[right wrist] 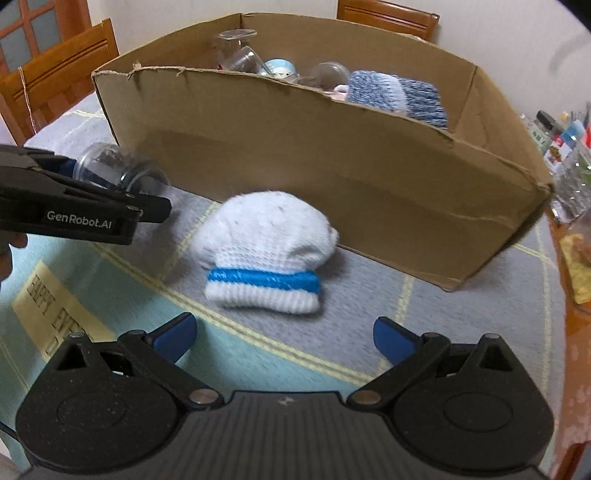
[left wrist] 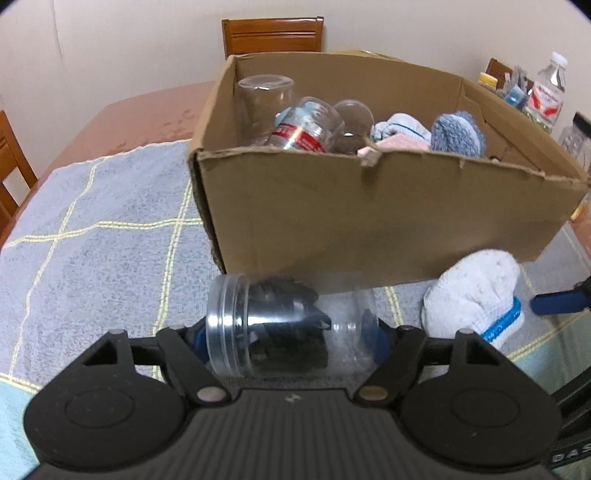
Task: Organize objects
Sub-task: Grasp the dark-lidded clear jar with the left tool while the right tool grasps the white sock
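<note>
My left gripper (left wrist: 288, 332) is shut on a clear plastic jar (left wrist: 280, 325) with dark contents, held sideways just in front of the cardboard box (left wrist: 369, 218). The jar also shows in the right wrist view (right wrist: 114, 170), at the left, above the towel. A white knit sock roll with a blue band (right wrist: 266, 251) lies on the towel in front of the box; it also shows in the left wrist view (left wrist: 476, 295). My right gripper (right wrist: 284, 339) is open and empty, a little short of the sock roll. The box (right wrist: 332, 158) holds clear jars, a bottle and rolled socks.
A grey checked towel (left wrist: 96, 229) covers the table. Wooden chairs (left wrist: 273, 35) stand behind the table, and another chair (right wrist: 55, 77) stands at its left. Bottles and small items (left wrist: 543, 92) crowd the table's right side.
</note>
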`<state>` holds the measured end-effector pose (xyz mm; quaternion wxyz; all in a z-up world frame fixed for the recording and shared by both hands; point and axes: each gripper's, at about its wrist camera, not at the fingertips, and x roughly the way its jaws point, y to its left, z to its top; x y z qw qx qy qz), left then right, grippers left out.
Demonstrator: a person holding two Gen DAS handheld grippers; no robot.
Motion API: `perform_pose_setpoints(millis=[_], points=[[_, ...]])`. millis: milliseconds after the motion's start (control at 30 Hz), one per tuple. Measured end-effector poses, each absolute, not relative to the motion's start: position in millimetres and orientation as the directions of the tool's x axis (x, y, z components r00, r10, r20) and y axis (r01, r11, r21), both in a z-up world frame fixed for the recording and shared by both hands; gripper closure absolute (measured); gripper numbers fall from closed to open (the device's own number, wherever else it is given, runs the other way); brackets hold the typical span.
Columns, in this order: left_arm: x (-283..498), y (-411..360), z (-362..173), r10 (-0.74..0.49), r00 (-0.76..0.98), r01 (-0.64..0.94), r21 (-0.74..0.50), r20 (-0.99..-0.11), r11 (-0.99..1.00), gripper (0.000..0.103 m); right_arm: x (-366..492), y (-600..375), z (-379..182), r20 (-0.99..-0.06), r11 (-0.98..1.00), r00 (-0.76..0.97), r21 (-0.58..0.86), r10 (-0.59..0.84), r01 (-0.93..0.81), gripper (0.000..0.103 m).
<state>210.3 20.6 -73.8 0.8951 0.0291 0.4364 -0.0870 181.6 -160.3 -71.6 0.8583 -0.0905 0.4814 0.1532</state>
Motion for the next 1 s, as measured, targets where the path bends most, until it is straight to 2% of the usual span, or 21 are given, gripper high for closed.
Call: perform_pose_setpoints(millis=[500,767,1000], points=[[214.6,38.1,-73.2,-0.179,0.584,0.176,-0.091,-0.792,0.980,0.027,214.9,-129.5,-73.4,-0.831,0.935,0.524,-0.014,0.186,-0.355,0.000],[212.4,36.8,-73.2,-0.199,0.580,0.214,-0.088,-0.790,0.973,0.028,215.5,-126.4,-66.5,-0.828,0.934,0.534,-0.035,0.172,-0.355,0.017],[214.1,34.7,-68.7,-0.218,0.556,0.245,-0.093,-0.802,0.965,0.028,217.8,-127.6,-59.4,-0.838,0.934,0.521,-0.037,0.165,-0.355,0.022]])
